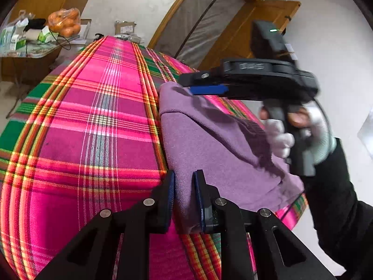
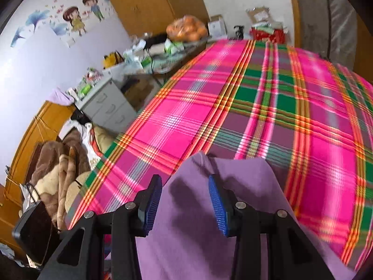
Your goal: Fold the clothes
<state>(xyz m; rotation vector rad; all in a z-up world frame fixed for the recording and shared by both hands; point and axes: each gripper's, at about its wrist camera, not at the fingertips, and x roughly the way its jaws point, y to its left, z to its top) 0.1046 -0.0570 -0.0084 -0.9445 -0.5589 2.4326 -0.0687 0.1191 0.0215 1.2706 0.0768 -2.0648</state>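
Observation:
A purple garment [image 1: 209, 144] lies folded on a pink and green plaid sheet [image 1: 93, 128], near its right edge. My left gripper [image 1: 184, 198] is shut on the garment's near edge, and a fold of cloth fills the narrow gap between its blue pads. In the left wrist view the right gripper [image 1: 205, 86] hovers over the garment's far corner, held by a white-gloved hand [image 1: 279, 137]. In the right wrist view the right gripper [image 2: 185, 200] is open, fingers wide apart, and the purple garment [image 2: 244, 175] lies flat beneath them on the plaid sheet [image 2: 256, 105].
A cluttered side table [image 1: 23, 42] with a bag of oranges [image 1: 66, 23] stands past the sheet's far end. A grey drawer cabinet [image 2: 107, 107] and a heap of brown blankets [image 2: 58, 163] sit left of the bed. Bare plaid sheet stretches to the left of the garment.

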